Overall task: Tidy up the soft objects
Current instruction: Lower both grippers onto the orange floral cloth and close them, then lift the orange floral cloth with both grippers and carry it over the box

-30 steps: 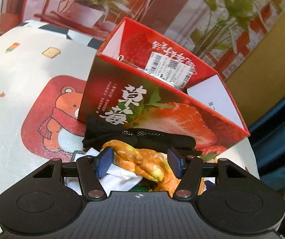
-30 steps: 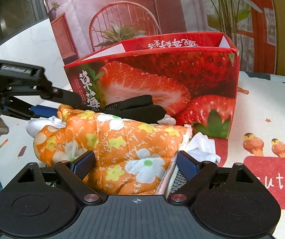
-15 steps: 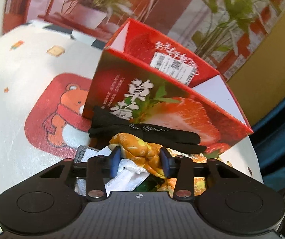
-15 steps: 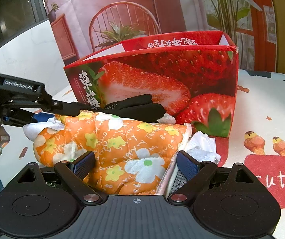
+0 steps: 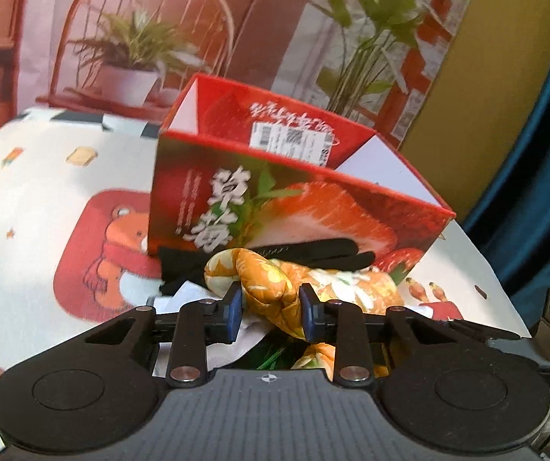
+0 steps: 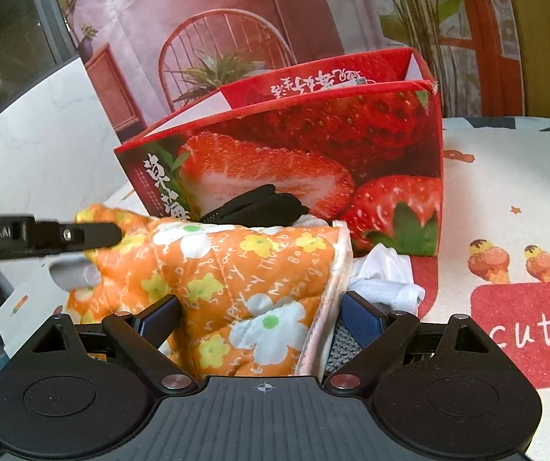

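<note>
Left wrist view: the left gripper (image 5: 270, 309) is clenched on one end of the orange floral oven mitt (image 5: 275, 288), with both blue pads (image 5: 233, 310) pressed into the bunched fabric. The mitt lies on a small heap of soft items in front of the red strawberry box (image 5: 290, 207), which stands open-topped on the printed tablecloth (image 5: 44, 192). A black glove (image 5: 313, 253) rests between the mitt and the box's front wall, touching that wall. White cloth (image 5: 190, 292) shows beneath the mitt at the left finger. Right wrist view: the right gripper (image 6: 261, 317) is spread wide, its pads (image 6: 359, 320) on either side of the mitt's cuff end (image 6: 236, 280); whether they press the fabric cannot be told, and the fingers appear released rather than closed. The left gripper (image 6: 98, 235) enters from the left edge and pinches the mitt's far tip. A white cloth (image 6: 384, 280) lies just beside the mitt at the right, and a grey knit item (image 6: 342, 342) sits under the right finger. The black glove (image 6: 259, 207) lies against the strawberry box (image 6: 352, 146) behind the mitt. The box stands on the tablecloth (image 6: 505, 192).
</note>
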`<state>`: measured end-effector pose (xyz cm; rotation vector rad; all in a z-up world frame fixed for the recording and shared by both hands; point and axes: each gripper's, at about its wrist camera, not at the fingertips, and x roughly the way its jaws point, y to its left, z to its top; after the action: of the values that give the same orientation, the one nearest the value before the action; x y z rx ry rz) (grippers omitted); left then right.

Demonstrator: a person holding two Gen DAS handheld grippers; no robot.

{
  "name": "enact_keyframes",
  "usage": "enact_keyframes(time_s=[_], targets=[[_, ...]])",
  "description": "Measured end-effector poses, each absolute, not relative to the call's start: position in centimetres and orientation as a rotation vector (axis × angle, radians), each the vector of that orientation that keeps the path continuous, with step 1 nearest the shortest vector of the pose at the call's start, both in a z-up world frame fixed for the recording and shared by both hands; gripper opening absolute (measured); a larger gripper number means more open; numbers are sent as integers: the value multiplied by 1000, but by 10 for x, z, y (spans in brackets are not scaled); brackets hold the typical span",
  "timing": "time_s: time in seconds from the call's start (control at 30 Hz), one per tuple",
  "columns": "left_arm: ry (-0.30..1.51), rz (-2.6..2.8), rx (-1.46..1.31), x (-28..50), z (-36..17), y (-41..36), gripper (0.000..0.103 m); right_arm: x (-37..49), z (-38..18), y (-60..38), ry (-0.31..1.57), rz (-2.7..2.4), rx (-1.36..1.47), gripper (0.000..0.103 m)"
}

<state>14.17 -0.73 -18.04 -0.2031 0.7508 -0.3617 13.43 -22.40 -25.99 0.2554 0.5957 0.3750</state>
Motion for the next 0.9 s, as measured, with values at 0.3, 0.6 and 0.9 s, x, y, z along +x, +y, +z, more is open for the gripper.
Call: enact_keyframes(time_s=[0.3, 0.6, 0.9], targets=[[778, -359, -212, 142, -190, -5, 32, 136, -260, -226, 608, 369, 283, 82], [793, -346, -211, 141, -191, -7, 32, 131, -249, -217, 581, 362, 194, 67], [763, -343, -194, 138, -184, -8, 31, 127, -235, -219, 551, 364, 165, 46]])
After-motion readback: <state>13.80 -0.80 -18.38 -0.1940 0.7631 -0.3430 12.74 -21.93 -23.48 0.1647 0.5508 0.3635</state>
